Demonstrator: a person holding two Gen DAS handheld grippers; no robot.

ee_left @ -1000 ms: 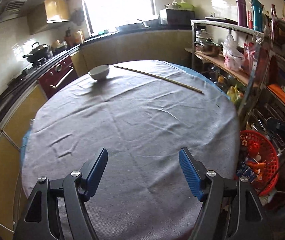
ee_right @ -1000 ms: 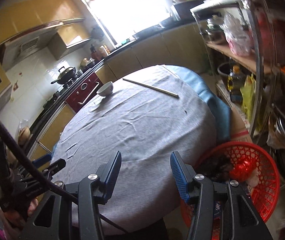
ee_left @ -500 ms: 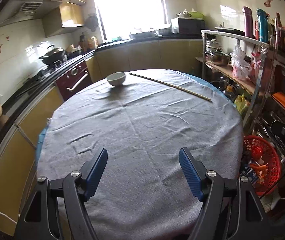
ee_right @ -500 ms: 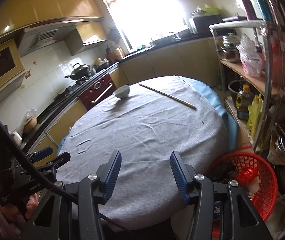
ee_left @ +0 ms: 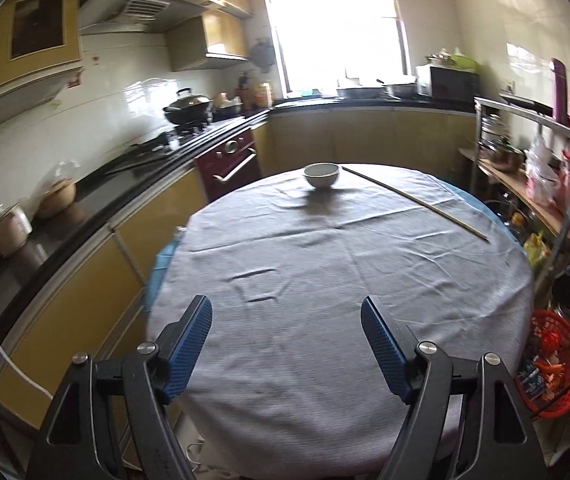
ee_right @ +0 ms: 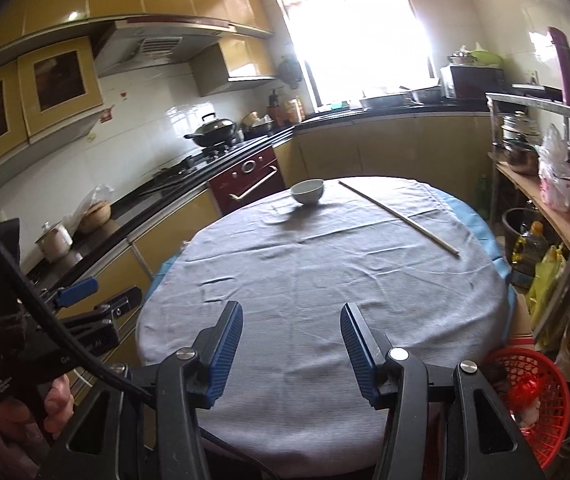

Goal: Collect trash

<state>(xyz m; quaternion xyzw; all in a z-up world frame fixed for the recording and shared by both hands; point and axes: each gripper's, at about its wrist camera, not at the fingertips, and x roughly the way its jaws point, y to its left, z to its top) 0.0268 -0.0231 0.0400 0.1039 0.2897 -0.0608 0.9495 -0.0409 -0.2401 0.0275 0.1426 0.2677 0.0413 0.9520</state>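
Note:
A round table under a grey cloth point(ee_left: 345, 280) point(ee_right: 325, 280) fills both views. A red mesh basket point(ee_left: 557, 364) point(ee_right: 525, 404) with trash in it stands on the floor at the table's right side. My left gripper point(ee_left: 287, 324) is open and empty above the table's near edge. My right gripper point(ee_right: 291, 328) is open and empty, also above the near edge. The left gripper also shows in the right wrist view point(ee_right: 85, 300), at the table's left side. I see no loose trash on the cloth.
A white bowl point(ee_left: 321, 175) point(ee_right: 307, 192) and a long thin stick point(ee_left: 417, 200) point(ee_right: 401, 218) lie on the far part of the table. Counter and stove point(ee_left: 189, 128) run along the left. A metal shelf rack point(ee_left: 525, 184) point(ee_right: 545, 200) stands on the right.
Both grippers have drawn back and tilted up from the table. The view has widened and the red basket now sits lower and further right. Both stay open.

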